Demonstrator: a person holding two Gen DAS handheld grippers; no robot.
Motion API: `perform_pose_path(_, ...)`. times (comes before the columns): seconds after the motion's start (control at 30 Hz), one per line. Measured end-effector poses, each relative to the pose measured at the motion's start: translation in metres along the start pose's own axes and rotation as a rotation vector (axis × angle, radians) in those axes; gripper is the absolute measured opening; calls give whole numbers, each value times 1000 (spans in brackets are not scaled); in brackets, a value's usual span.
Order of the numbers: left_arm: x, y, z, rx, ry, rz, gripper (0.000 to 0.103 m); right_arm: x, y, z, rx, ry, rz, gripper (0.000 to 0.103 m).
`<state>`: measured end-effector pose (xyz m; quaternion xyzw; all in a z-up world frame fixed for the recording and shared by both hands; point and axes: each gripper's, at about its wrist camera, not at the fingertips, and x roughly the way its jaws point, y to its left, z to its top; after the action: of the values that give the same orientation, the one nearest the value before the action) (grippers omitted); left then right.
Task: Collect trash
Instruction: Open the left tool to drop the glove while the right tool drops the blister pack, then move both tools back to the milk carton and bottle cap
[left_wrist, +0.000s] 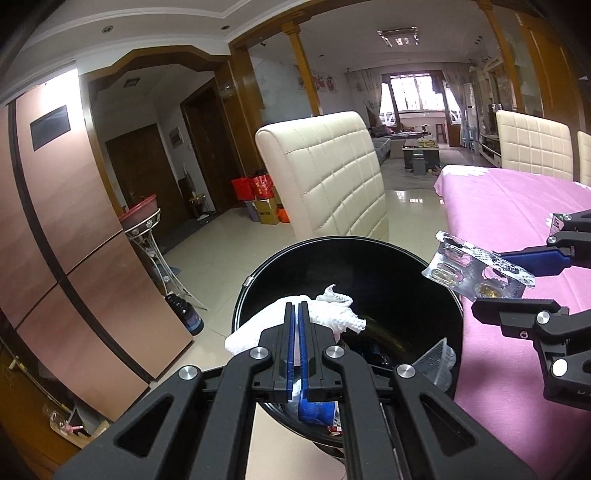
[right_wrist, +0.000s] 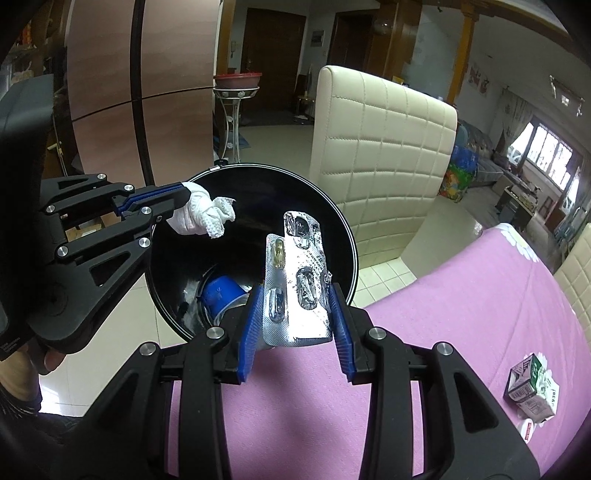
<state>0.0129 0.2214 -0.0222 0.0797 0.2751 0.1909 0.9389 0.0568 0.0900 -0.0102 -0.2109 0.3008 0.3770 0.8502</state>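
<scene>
Both grippers are over the black trash bin (right_wrist: 343, 236) now, which stands on the tiled floor right at the edge of the table with the pink cloth (right_wrist: 461, 314). The left gripper (left_wrist: 298, 314) has its blue pads pinched tight together on a crumpled white tissue (left_wrist: 332, 312), and that tissue hangs above the bin's open mouth, bunched and spilling out past the fingertips. Over on the other side, the right gripper (right_wrist: 297, 295) stands at a narrow gap with silver blister packs (right_wrist: 299, 266) held between its blue pads; the packs stick out forward past the fingertips and reach over the bin's near rim, with one amber capsule visible in a pocket. Down inside the bin there's already some rubbish: a blue cup-like item (right_wrist: 218, 291) and bits of clear plastic. A cream quilted chair (right_wrist: 384, 158) sits just behind the bin, and a small printed carton (right_wrist: 532, 393) lies on the pink cloth, well apart from the bin, on the right-hand side of the right wrist view
</scene>
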Motion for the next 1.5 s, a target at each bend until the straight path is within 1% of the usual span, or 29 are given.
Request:
perform_pose_path(0.13, 2, 2, -2, -8, 9, -47, 4, 1, 1, -1, -9, -3, -8, 38)
perform_pose_path(0.27, 5, 0, -3, -12, 23, -27, 4, 2, -1, -4, -11, 6, -19, 38)
perform_pose_path(0.43, 12, 10, -4, -57, 68, -68, 5, 2, -1, -5, -4, 14, -19, 38)
perform_pose_path(0.47, 12, 13, -4, -65, 72, -71, 10, 2, 0, -4, -3, 14, -18, 39)
perform_pose_path(0.5, 13, 16, -5, -75, 78, -72, 35, 2, 0, -3, -2, 14, -17, 39)
perform_pose_path(0.53, 12, 18, -5, -85, 76, -63, 57, 2, 0, -3, -1, 13, -17, 39)
perform_pose_path(0.57, 10, 20, -4, -95, 58, -50, 91, 3, 1, -3, -2, 13, -17, 39)
perform_pose_path(0.6, 2, 24, -5, -110, 3, -15, 93, 3, 1, -3, -2, 13, -17, 38)
perform_pose_path(0.63, -4, 26, -5, -108, -28, 9, 93, 4, 2, -2, -4, 14, -16, 38)
perform_pose_path(0.67, -7, 26, -5, -94, -39, 20, 93, 5, 2, -2, -5, 15, -15, 39)
perform_pose_path(0.8, -10, 30, -6, -89, -47, 67, 93, 9, 5, 0, -5, 22, -8, 39)
perform_pose_path(1.0, -6, 42, -8, -113, -28, 92, 93, 18, 9, 5, -4, 27, 1, 40)
perform_pose_path(1.03, -7, 44, -9, -116, -27, 99, 93, 19, 10, 5, -6, 25, -1, 42)
perform_pose_path(1.07, -6, 45, -9, -120, -25, 105, 93, 20, 11, 6, -7, 21, -3, 48)
perform_pose_path(1.13, -6, 51, -11, -130, -19, 109, 93, 21, 12, 8, -7, 11, -4, 53)
perform_pose_path(1.17, -5, 54, -10, -135, -15, 108, 93, 22, 12, 9, -4, 7, -5, 57)
perform_pose_path(1.2, -6, 54, -12, -136, -14, 108, 93, 20, 12, 8, 0, 3, -8, 64)
perform_pose_path(1.27, -6, 54, -14, -136, -9, 109, 93, 20, 11, 8, 6, -7, -17, 69)
perform_pose_path(1.5, -7, 47, -11, -122, -13, 91, 93, 23, 3, 4, 23, 12, -36, 71)
